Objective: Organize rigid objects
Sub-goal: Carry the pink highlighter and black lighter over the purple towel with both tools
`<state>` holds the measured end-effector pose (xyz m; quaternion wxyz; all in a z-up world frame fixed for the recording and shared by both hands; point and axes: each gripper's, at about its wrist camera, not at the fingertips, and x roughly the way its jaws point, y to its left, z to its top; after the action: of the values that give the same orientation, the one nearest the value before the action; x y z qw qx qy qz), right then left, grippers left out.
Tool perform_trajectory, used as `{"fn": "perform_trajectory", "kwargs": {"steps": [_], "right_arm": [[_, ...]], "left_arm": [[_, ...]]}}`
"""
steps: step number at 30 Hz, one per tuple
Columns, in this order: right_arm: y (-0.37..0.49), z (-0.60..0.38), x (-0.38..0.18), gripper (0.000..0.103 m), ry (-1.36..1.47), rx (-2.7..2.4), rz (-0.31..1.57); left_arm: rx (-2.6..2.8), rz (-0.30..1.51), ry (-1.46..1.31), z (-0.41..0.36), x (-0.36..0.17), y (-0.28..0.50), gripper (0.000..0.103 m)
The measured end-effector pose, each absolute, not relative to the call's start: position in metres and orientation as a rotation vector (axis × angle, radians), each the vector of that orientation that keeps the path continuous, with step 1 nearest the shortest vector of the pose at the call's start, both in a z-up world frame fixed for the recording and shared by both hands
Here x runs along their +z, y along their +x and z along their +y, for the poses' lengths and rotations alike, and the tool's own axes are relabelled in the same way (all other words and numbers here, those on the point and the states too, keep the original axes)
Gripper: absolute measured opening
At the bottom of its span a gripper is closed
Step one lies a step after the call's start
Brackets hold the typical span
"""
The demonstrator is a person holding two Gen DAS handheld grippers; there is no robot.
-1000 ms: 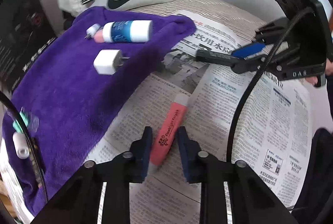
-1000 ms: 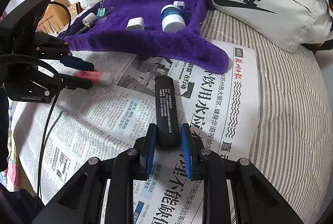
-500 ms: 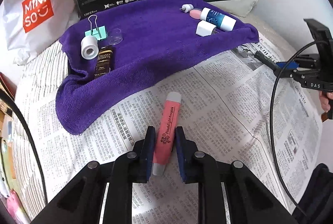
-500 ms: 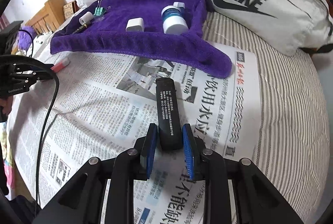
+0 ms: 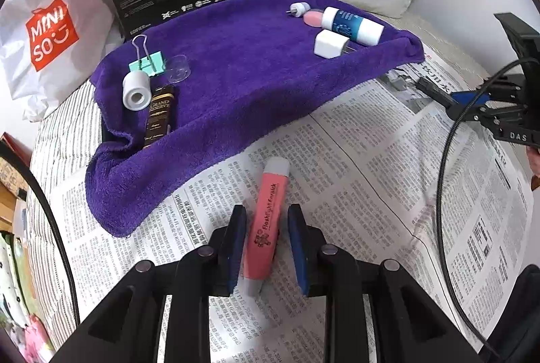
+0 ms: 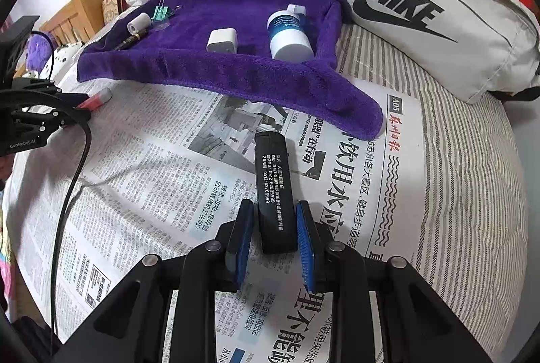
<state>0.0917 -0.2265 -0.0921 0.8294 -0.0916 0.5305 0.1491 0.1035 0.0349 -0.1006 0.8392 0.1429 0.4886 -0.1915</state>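
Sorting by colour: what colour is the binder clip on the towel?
Mint green, with silver wire handles; the binder clip shows best in the left wrist view.

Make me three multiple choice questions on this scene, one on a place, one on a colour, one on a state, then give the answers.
1. Where does the binder clip lie?
A. on the newspaper
B. on the purple towel
C. inside the Nike bag

2. What colour is the marker body?
A. green
B. yellow
C. pink

3. What does the right gripper hold?
A. nothing
B. a black bar
C. the white plug

Answers:
1 B, the clip rests on the towel's left part.
2 C, pink between the left gripper pads.
3 B, the bar sits between its jaws, which are closing.
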Motion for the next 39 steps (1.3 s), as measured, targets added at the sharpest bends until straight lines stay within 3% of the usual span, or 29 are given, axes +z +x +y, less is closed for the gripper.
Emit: {"fn": "perform_trajectory", "kwargs": {"steps": [12,18,20,23,25,39], "right_arm": [[0.099,-0.223,-0.092,0.023,-0.175,0.323,1.141],[0.108,-0.219,-0.093,0.036,-0.147,0.330,1.145],[0.110,-0.215,-0.094,0.036,-0.163,0.329,1.133],[0.112,-0.214,-0.094,0.033,-0.174,0.336,1.118],[0.114,-0.215,-0.094,0.023,-0.181,0.329,1.108],[0.109,-0.218,-0.085,0.022,-0.160,0.344,1.116]], "left_arm": [[-0.400,1.039,0.332,0.028,-0.101,0.099,0.018],[-0.402,1.043,0.310,0.031,-0.101,0.099,0.018],[-0.403,1.044,0.305,0.031,-0.101,0.099,0.018],[-0.404,1.036,0.307,0.032,-0.101,0.098,0.018],[-0.406,1.035,0.300,0.033,-0.101,0.098,0.018],[-0.396,1.038,0.218,0.047,-0.097,0.100,0.017]]}}
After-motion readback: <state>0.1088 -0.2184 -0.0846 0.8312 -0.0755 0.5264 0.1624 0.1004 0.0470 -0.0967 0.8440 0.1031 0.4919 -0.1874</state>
